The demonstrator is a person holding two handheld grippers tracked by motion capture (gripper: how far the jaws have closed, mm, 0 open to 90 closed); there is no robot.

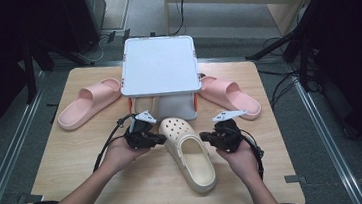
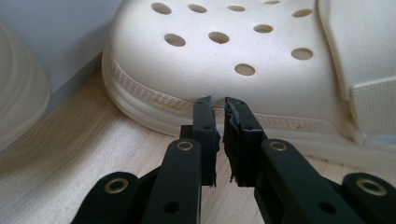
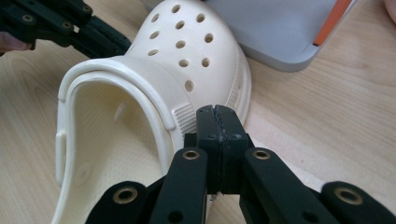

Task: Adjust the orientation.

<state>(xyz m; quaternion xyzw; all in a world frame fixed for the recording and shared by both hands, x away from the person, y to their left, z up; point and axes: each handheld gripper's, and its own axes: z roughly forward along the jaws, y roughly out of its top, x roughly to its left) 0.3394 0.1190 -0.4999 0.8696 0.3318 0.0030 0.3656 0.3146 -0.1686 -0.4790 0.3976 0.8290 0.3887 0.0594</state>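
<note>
A cream foam clog (image 1: 190, 151) lies mid-table, toe toward the far side and heel toward the person, its rounded toe cap pierced with round holes, a strap folded forward over the opening, and a band of fine dimples running along the sole edge. The left gripper (image 1: 160, 139) sits at the clog's left flank near the toe; in the left gripper view its jaws stand almost together with a thin slit between them, gripping nothing, tips right at the dimpled sole band (image 2: 154, 95). The right gripper (image 1: 203, 137) is at the clog's right flank beside the strap hinge; in the right gripper view its jaws are pressed flat together, empty, tips just at the ribbed strap end (image 3: 184, 116). One clog is fully seen; a second cream shape (image 1: 145, 105) shows under the stand, too hidden to name. Two smooth pink slides lie on the table, one (image 1: 88, 103) far left, one (image 1: 229, 95) far right. A flat white square stand (image 1: 159, 64) with orange-trimmed legs rises just beyond the clog's toe. The table (image 1: 74, 162) is pale wood grain, with open board left, right and near of the clog.
</note>
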